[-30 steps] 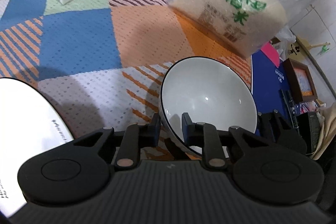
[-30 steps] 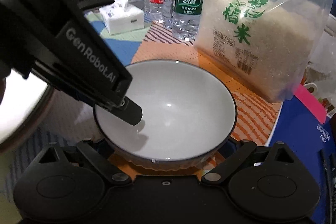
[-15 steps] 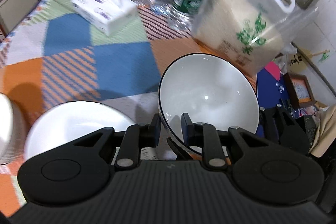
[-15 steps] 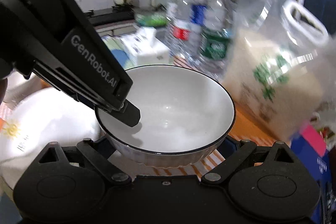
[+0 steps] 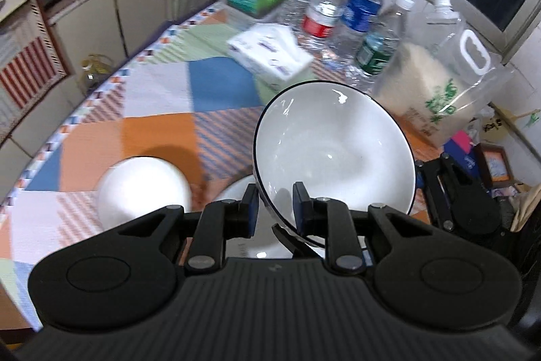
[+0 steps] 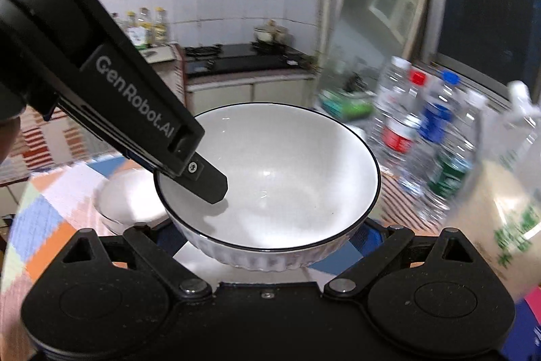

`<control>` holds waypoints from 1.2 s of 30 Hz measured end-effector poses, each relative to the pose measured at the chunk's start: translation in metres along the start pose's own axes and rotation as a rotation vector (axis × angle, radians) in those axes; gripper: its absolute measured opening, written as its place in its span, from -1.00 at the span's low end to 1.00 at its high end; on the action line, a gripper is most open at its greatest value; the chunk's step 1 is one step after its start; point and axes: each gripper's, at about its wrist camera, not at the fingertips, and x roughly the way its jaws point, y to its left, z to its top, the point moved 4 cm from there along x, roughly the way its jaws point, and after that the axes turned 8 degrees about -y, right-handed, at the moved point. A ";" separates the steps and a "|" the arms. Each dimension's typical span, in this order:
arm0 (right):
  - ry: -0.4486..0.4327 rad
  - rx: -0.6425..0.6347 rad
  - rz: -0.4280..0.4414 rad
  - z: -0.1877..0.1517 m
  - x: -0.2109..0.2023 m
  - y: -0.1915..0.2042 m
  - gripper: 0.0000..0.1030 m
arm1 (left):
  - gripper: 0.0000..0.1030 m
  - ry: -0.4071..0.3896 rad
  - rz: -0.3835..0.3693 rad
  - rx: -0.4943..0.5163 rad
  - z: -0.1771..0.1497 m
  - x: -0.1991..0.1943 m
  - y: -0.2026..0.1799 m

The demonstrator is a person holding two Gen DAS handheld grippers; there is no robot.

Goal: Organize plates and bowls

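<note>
Since a second ago the bowl (image 5: pixel 334 154), pinched at its 7 o'clock rim by the left gripper (image 5: pixel 273 208) and cradled between the wide-spread right gripper (image 6: pixel 270 246) fingers, has lifted clear of the table (image 5: pixel 159 131), likely heading for the white bowl (image 5: pixel 142 188) at 9 o'clock.

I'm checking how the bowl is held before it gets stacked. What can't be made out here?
- Right tool's tips: right wrist view, hidden under the bowl.
- Plate: left wrist view, mostly covered by the bowl and left tool.
- Water bottles: right wrist view, labels blurred.
</note>
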 end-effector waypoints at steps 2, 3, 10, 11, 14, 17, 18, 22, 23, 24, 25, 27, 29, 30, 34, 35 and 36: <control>-0.006 -0.009 0.025 0.007 0.004 0.015 0.92 | -0.62 -0.005 0.014 0.000 -0.001 -0.008 0.017; -0.011 -0.010 0.037 0.010 0.006 0.023 0.92 | -0.62 -0.004 0.020 0.000 -0.001 -0.011 0.026; -0.004 0.003 0.118 0.017 0.032 0.065 0.92 | -0.63 0.024 0.072 0.028 -0.006 -0.014 0.077; -0.001 0.005 0.134 0.016 0.037 0.071 0.92 | -0.63 0.033 0.079 0.023 -0.007 -0.012 0.086; 0.010 0.003 0.157 0.014 0.052 0.084 0.92 | -0.64 0.053 0.097 0.003 -0.011 -0.006 0.107; 0.028 0.011 0.172 0.009 0.066 0.097 0.92 | -0.64 0.072 0.111 -0.007 -0.015 0.004 0.124; 0.036 0.012 0.176 0.008 0.071 0.101 0.92 | -0.64 0.079 0.112 -0.010 -0.017 0.007 0.129; 0.060 -0.004 0.183 0.002 0.084 0.115 0.91 | -0.65 0.127 0.101 -0.007 -0.023 0.021 0.145; 0.061 -0.021 0.185 0.000 0.086 0.118 0.91 | -0.64 0.133 0.093 -0.006 -0.024 0.022 0.148; 0.057 -0.040 0.190 -0.003 0.088 0.119 0.91 | -0.65 0.136 0.084 -0.005 -0.025 0.024 0.150; 0.058 -0.049 0.193 -0.004 0.090 0.121 0.91 | -0.65 0.143 0.079 -0.003 -0.026 0.027 0.152; 0.075 -0.047 0.203 -0.006 0.095 0.121 0.91 | -0.65 0.163 0.079 -0.007 -0.028 0.033 0.157; 0.094 -0.057 0.210 -0.006 0.100 0.123 0.91 | -0.65 0.175 0.089 0.010 -0.030 0.040 0.158; 0.103 -0.064 0.212 -0.007 0.102 0.124 0.91 | -0.65 0.177 0.098 0.022 -0.030 0.042 0.159; 0.133 -0.070 0.229 -0.009 0.108 0.127 0.91 | -0.65 0.194 0.127 0.056 -0.033 0.051 0.162; 0.144 -0.069 0.234 -0.009 0.110 0.128 0.91 | -0.64 0.199 0.126 0.057 -0.034 0.053 0.163; 0.154 -0.074 0.234 -0.010 0.112 0.129 0.91 | -0.64 0.202 0.124 0.058 -0.034 0.055 0.164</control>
